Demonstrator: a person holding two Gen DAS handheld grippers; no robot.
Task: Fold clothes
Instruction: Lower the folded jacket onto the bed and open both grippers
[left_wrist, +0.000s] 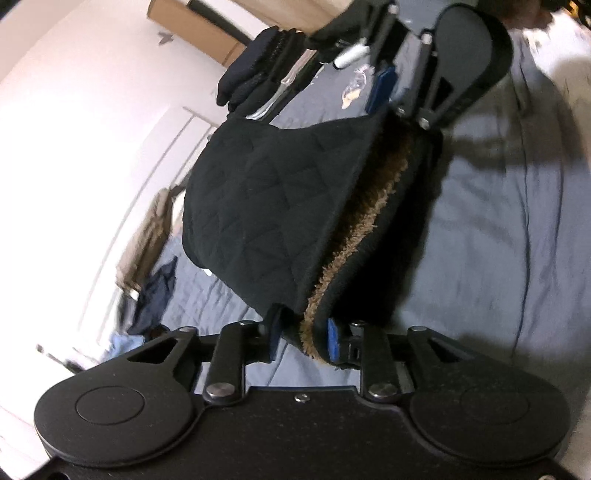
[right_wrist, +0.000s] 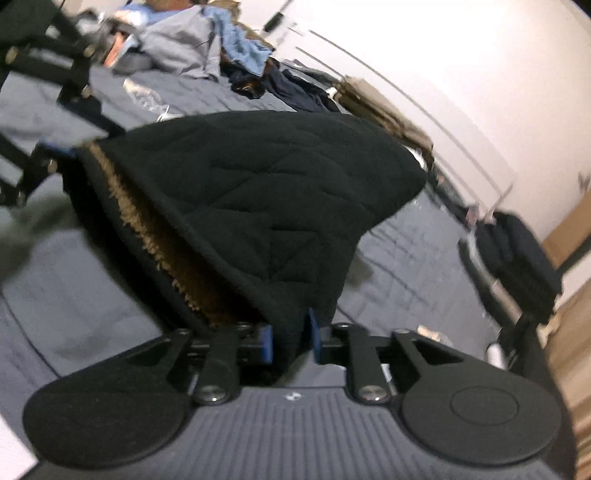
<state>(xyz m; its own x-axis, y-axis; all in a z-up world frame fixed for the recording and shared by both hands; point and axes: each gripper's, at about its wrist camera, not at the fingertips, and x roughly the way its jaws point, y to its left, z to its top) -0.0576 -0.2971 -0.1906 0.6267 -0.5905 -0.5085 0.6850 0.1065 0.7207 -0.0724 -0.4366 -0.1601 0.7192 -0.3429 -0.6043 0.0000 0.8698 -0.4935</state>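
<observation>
A black quilted garment with a brown fleece lining hangs stretched between my two grippers above the grey bed cover. My left gripper has its blue pads on the near corner, with the fleece edge pressed between them. At the far corner my right gripper holds the other end. From the right wrist, the same garment bulges upward and its corner fills the gap of my right gripper. The left gripper shows blurred at the garment's far end.
A stack of folded dark clothes lies at the bed's far end, seen also as the dark stack. A pile of loose blue and dark clothes and a tan garment lie along the white wall. A gloved hand holds the right gripper.
</observation>
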